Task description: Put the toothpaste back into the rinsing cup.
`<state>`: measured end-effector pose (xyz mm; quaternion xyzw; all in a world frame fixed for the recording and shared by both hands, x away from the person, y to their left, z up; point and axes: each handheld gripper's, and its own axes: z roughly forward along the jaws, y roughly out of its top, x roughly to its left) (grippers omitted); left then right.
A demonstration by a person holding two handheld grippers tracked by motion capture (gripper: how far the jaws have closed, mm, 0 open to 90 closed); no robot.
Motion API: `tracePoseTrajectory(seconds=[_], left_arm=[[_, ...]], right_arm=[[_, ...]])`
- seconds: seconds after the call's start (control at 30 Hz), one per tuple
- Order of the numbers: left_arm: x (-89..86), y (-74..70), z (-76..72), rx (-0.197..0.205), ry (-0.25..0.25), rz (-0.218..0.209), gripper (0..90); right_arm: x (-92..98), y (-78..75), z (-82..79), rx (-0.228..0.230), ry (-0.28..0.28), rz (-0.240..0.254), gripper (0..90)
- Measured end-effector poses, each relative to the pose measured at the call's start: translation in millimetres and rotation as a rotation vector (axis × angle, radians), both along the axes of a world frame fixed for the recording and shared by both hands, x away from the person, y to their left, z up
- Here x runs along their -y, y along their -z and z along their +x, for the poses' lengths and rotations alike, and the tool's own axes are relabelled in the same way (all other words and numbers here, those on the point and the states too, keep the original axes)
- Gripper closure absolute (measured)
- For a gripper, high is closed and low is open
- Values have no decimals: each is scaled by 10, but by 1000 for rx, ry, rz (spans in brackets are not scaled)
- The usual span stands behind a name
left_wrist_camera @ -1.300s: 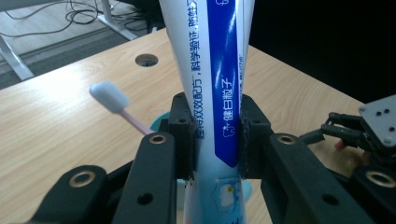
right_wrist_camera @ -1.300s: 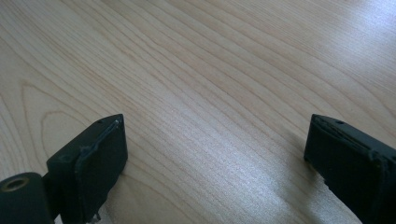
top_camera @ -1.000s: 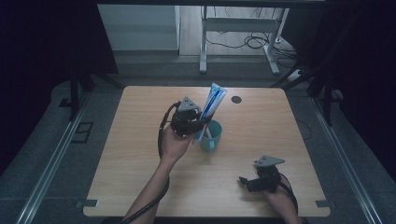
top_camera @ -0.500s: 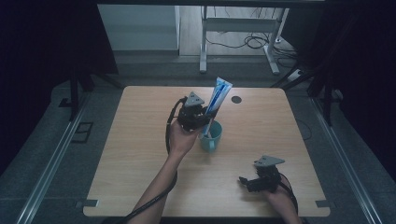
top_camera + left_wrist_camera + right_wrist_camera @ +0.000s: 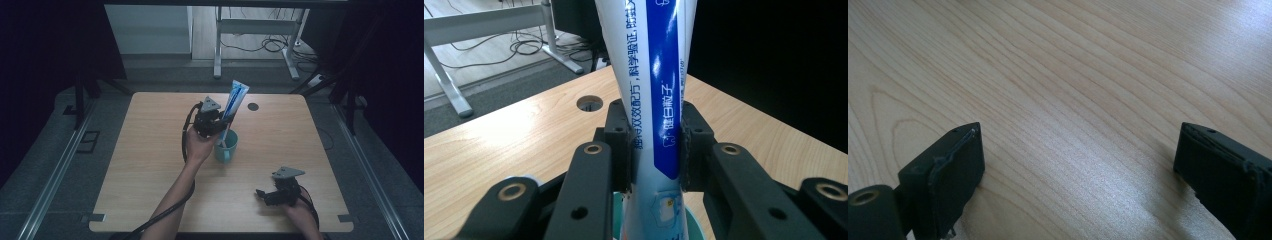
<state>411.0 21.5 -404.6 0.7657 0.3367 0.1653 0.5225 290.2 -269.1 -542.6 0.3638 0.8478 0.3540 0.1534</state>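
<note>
A white and blue toothpaste tube stands nearly upright over a teal mug in the middle of the table, its lower end inside the mug. My left gripper is shut on the tube just above the mug's rim. In the left gripper view both black pads press the tube from either side, and the mug's teal rim shows below. My right gripper rests low over the table near the front right, open, with bare wood between its jaws.
The wooden table has a round cable hole at the back right of the mug. A white desk frame and cables lie on the floor behind. Dark floor surrounds the table.
My left gripper has carried the tube to the right and tipped it more upright over the mug. The right gripper has stayed in place.
</note>
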Motion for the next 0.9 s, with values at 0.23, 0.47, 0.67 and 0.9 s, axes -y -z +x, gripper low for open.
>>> tracePoseTrajectory(seconds=[0.23, 0.47, 0.67, 0.9], left_arm=[[37, 57, 23, 7, -7, -8, 718], [79, 146, 25, 12, -9, -10, 718], [116, 247, 16, 11, -7, -8, 717], [137, 351, -4, 7, -5, -5, 717]], right_arm=[[0, 0, 0, 0, 0, 0, 56], [0, 0, 0, -1, 0, 1, 56], [0, -1, 0, -2, 0, 2, 56], [0, -1, 0, -3, 0, 2, 56]])
